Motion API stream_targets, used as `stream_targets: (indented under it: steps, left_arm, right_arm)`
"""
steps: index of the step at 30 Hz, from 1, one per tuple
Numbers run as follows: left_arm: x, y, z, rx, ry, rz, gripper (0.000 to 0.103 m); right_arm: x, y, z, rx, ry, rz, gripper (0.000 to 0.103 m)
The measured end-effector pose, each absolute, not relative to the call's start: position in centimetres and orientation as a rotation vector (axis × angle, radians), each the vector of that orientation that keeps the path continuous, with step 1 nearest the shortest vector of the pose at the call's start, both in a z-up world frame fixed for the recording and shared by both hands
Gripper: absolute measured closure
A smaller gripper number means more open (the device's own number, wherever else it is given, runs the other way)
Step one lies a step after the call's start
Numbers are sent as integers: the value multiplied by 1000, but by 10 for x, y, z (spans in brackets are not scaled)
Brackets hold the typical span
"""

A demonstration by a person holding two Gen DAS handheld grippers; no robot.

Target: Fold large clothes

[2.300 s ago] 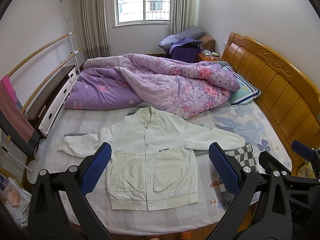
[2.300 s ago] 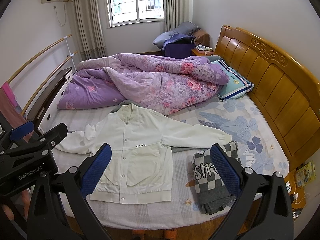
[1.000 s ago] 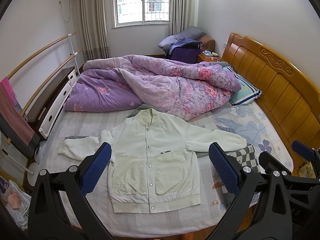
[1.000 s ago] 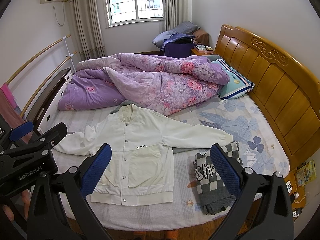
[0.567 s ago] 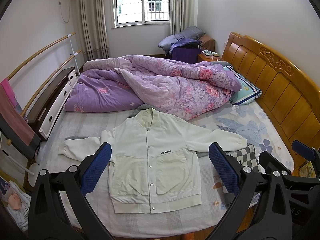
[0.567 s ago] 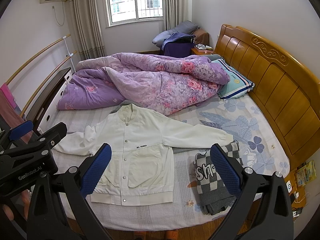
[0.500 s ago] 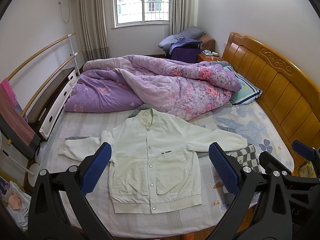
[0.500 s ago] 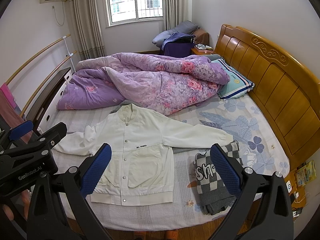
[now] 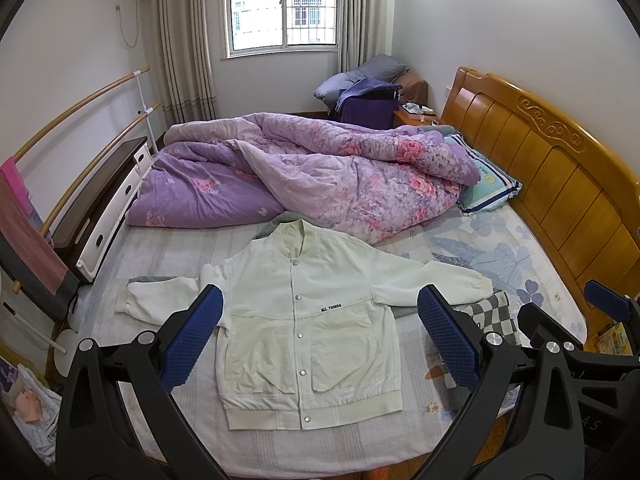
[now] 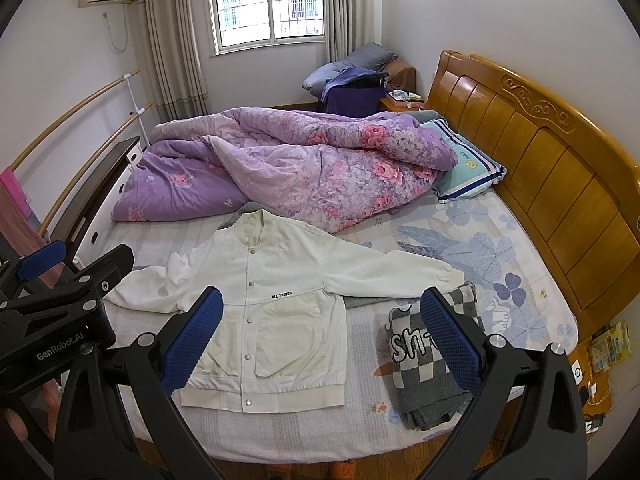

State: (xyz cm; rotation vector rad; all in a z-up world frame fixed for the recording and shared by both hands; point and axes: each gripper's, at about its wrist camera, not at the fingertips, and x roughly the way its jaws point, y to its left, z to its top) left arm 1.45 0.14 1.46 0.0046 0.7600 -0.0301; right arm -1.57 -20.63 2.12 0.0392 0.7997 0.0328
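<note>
- Both grippers hung above the near edge of the bed, clear of the cloth: the left gripper [image 9: 320, 336] had its blue-padded fingers [image 9: 192, 336] spread wide with nothing between them, and the right gripper [image 10: 320, 336] was likewise spread wide and empty.
- In the right wrist view, the left gripper's black body showed at the left edge.
- On the bed sheet [image 9: 500, 248] a white jacket [image 9: 304, 316] lay flat, front up and snapped closed, collar toward the quilt.
- Its left-hand sleeve was bent back on itself near the cuff; the other sleeve reached out straight, its cuff resting on a folded checkered garment [image 10: 432, 360].
- Behind the jacket was a rumpled purple floral quilt [image 10: 288, 168], touching the collar area.
- Beside the wooden headboard [image 10: 552, 152] lay a striped pillow [image 10: 468, 176], partly under the quilt.
</note>
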Motion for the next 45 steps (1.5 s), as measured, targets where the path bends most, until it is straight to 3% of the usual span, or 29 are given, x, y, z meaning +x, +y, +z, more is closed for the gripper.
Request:
stream_targets:
  steps: [25, 45]
  left_arm:
    - [22, 22, -7, -5, 791, -87, 5]
    - [107, 104, -129, -129, 1013, 138, 5]
  right_arm:
    - [-12, -183, 10, 41, 846, -22, 8]
    - [119, -114, -96, -94, 1036, 352, 10]
